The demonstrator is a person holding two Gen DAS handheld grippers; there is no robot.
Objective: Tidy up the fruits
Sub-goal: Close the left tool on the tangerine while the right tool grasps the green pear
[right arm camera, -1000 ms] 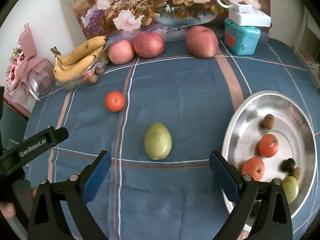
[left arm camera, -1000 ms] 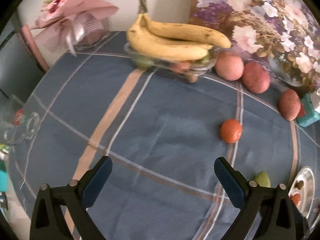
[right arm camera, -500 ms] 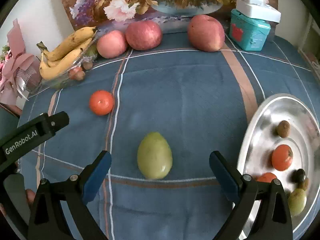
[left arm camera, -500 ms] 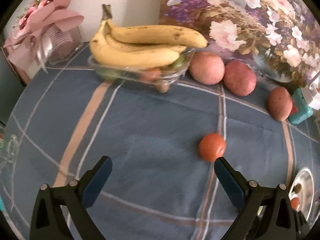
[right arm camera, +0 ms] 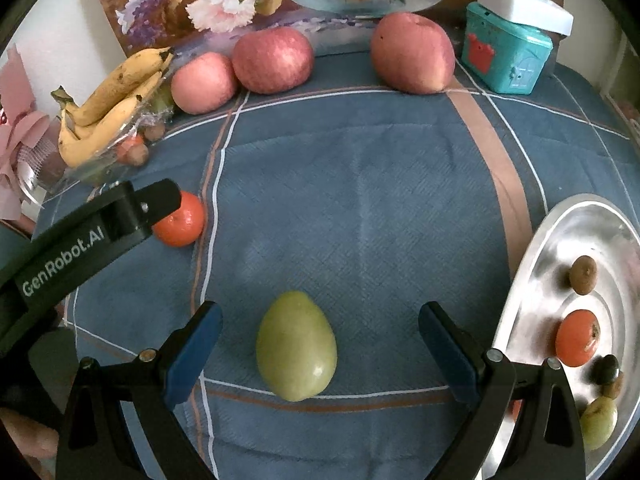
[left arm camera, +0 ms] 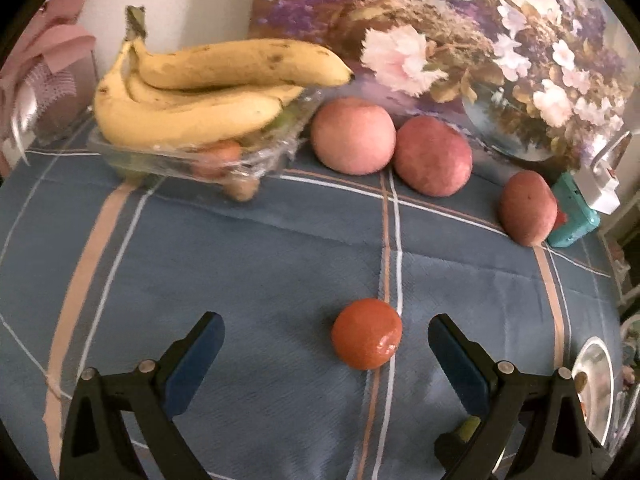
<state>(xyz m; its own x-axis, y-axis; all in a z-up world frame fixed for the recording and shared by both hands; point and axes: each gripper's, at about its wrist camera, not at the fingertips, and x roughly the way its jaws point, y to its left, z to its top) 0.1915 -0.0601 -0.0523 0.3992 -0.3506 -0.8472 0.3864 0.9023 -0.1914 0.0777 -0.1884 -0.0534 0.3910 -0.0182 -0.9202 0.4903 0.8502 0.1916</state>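
Left gripper (left arm camera: 326, 338) jaws apart, orange (left arm camera: 366, 333) between fingers, untouched; right gripper (right arm camera: 320, 330) jaws apart, green fruit (right arm camera: 296, 346) between, untouched

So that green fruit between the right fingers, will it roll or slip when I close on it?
The green fruit is egg-shaped and lies loose on the cloth, so a nudge would probably make it wobble or roll unevenly. Its skin shows a glossy highlight, so it may be somewhat slippery. The right gripper is open with the fruit centred, which favours an even squeeze.
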